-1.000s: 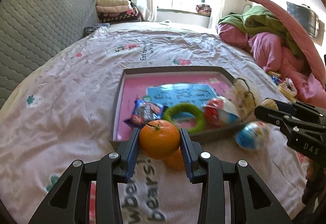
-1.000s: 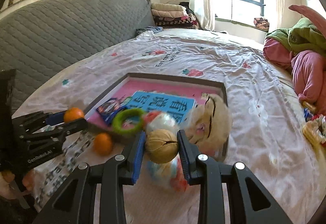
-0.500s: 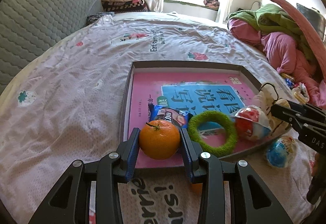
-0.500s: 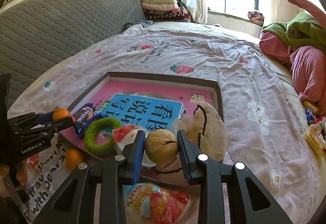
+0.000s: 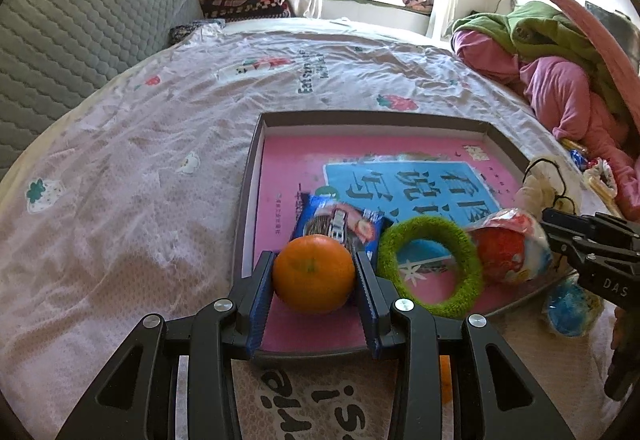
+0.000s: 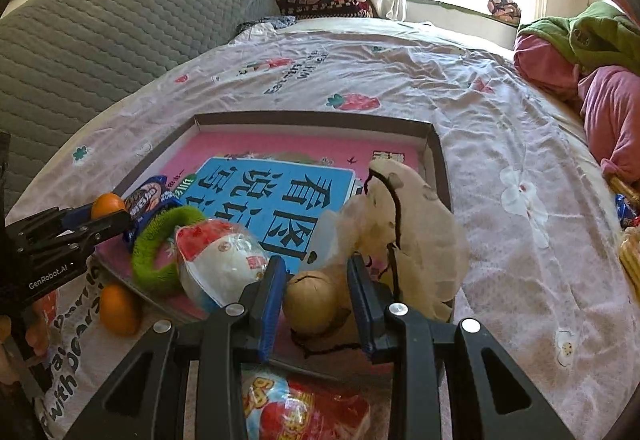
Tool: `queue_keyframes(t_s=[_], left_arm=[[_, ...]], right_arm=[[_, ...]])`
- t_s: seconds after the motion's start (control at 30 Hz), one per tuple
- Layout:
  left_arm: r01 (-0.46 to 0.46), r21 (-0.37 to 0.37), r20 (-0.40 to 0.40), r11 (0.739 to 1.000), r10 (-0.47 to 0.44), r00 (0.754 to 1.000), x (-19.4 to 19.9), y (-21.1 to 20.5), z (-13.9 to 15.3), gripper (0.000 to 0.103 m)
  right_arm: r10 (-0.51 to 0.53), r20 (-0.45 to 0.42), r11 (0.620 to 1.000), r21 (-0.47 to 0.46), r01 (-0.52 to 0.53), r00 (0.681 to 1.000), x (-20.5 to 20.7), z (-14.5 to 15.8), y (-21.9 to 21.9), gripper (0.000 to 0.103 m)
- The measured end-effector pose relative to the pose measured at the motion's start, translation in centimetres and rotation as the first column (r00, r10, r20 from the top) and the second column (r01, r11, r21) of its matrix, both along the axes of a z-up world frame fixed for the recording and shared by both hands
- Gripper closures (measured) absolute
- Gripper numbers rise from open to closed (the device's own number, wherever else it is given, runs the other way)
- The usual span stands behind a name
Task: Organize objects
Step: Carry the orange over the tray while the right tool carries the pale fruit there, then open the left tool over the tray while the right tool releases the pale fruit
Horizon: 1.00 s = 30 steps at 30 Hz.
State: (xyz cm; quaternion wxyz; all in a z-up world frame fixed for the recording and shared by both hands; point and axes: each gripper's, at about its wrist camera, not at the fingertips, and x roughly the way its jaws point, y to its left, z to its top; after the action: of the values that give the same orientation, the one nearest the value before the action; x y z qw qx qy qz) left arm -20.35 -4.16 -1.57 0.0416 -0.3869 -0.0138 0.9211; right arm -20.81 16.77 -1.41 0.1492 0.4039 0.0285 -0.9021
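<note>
My left gripper (image 5: 314, 290) is shut on an orange (image 5: 314, 272) over the near left corner of a shallow grey tray (image 5: 372, 117) with a pink and blue book in it. In the tray lie a blue snack packet (image 5: 340, 222), a green fuzzy ring (image 5: 430, 264), a red and white wrapped ball (image 5: 510, 252) and a cream pouch (image 6: 412, 224). My right gripper (image 6: 316, 298) is shut on a tan walnut (image 6: 314, 300) over the tray's near edge, beside the pouch. A second orange (image 6: 118, 308) rests on the bedsheet outside the tray.
The tray lies on a bed with a pink printed sheet (image 5: 120, 179). A grey quilted headboard (image 5: 80, 23) stands to the left. Piled pink and green bedding (image 5: 560, 59) lies at the right. A red snack bag (image 6: 304, 412) and a blue wrapped ball (image 5: 570, 310) lie outside the tray.
Both grippers have moved forward and down toward the tray, each still holding its object. The orange now hangs over the tray's near corner and the walnut over its near edge.
</note>
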Motion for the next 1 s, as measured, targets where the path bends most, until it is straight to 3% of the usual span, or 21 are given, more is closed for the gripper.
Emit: queue_keyframes(t_s=[0.43, 0.57, 0.7, 1.0], left_arm=[[-0.007, -0.010, 0.014, 1.000, 0.007, 1.000, 0.1, 0.0, -0.4, 0.061], [-0.010, -0.004, 0.022, 1.000, 0.010, 1.000, 0.4, -0.2, -0.3, 0.060], [-0.014, -0.003, 0.022, 1.000, 0.014, 1.000, 1.0, -0.2, -0.1, 0.052], [-0.010, 0.016, 0.027, 1.000, 0.009, 1.000, 2.2, -0.7, 0.4, 0.050]], right_arm=[[-0.016, 0.035, 0.999, -0.043, 0.018, 0.999, 0.2, -0.1, 0.7, 0.070], [-0.028, 0.042, 0.998, -0.054, 0.030, 0.999, 0.4, 0.0, 1.0, 0.064], [-0.032, 0.041, 0.998, -0.060, 0.035, 0.999, 0.8, 0.2, 1.2, 0.061], [-0.041, 0.025, 0.998, -0.050, 0.043, 0.999, 2.3, 0.9, 1.3, 0.055]])
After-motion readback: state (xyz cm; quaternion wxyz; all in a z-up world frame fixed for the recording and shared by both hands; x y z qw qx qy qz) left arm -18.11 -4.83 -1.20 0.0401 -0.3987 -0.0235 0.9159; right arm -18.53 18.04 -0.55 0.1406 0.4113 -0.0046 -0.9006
